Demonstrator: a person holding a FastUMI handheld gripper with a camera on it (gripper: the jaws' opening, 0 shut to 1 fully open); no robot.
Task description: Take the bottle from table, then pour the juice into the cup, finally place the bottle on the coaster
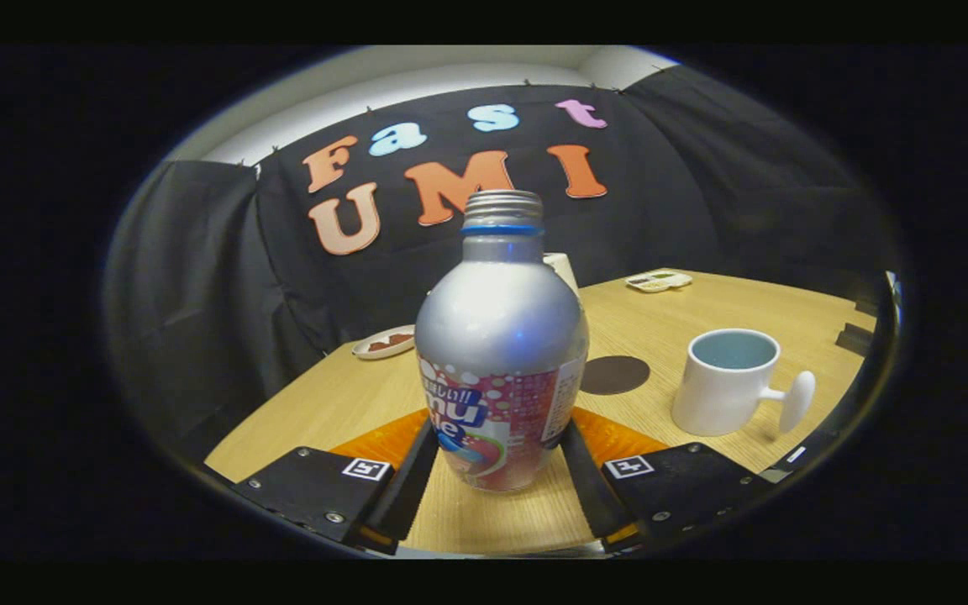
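Between the two fingers of the claw [497, 458] stands the bottle [501, 353], upright on the bench [702, 311]. One finger [412, 475] lies along the bottle's lower label on one side and the other along the opposite side; both seem to meet its wall, so the claw looks clenched on the bottle, though the exact contact line is hard to make out. The claw is held level and low, its fingers reaching forward just over the wooden top, and the bottle's base still appears to rest on the bench. The bottle has a silver shoulder, a threaded open neck with a blue ring, and a pink printed label around its lower half.

Just beyond the bottle, a little to its right, a dark round coaster [614, 374] lies flat on the bench. Further right, apart from the coaster, stands a white cup [728, 382] with a pale blue inside and a knob-ended handle pointing away from the bottle. Behind the bottle to the left sits a small dish [383, 343] near the bench's edge, and far back on the right lies a shallow tray [659, 281].
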